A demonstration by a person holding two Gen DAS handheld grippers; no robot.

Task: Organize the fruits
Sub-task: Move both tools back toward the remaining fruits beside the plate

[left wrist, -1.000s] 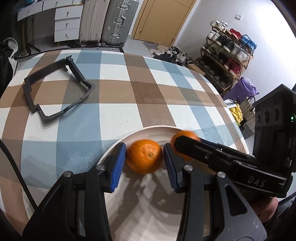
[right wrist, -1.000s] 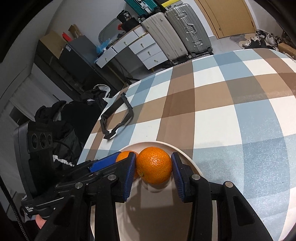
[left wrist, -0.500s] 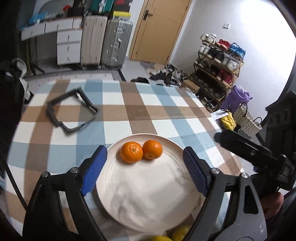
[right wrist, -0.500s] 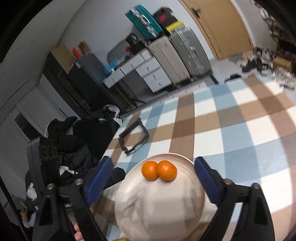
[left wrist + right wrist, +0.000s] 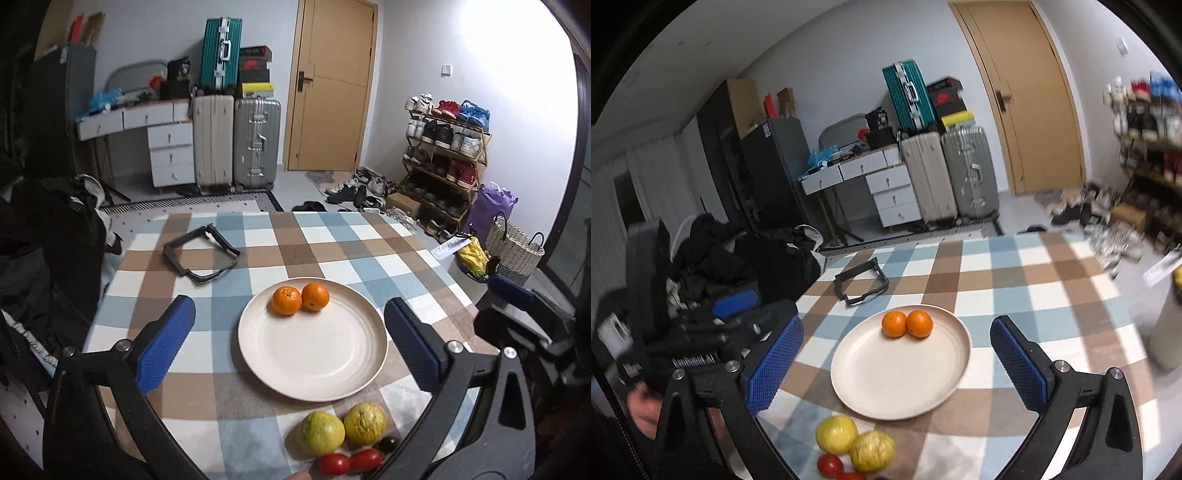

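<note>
1. 2 round orange fruits (image 5: 300,298) sit side by side, touching, at the far edge of the big round cream plate (image 5: 314,373). The plate rests on the counter with the blue, brown and white checked cloth (image 5: 332,243).
2. The left claw (image 5: 290,345) is opening wide, and nothing is between its blue pads (image 5: 164,343). It holds nothing.
3. The right claw (image 5: 897,365) is opening wide too. Its blue pads (image 5: 1017,362) are apart and hold nothing.
4. Not on the plate yet: 2 bumpy yellow-green round fruits (image 5: 341,428) and 2 small red tomatoes (image 5: 349,461), with 1 small dark fruit (image 5: 388,443) beside them. They lie close together on the cloth, just in front of the plate's near rim.
5. The next job is probably to pick up these fruits. Each claw could take 1 yellow-green fruit, since they lie side by side.
6. To do it well, come down with 1 pad on each side of a fruit and close gently, so it does not get squashed or roll away.
7. The fruits touch each other, so push a pad into the gap slowly, or the other fruit may roll off the counter edge.
8. Put them on the empty near half of the plate, away from the orange fruits.
9. The black plastic frame (image 5: 201,254) lies far off on the cloth and is not in the way.
</note>
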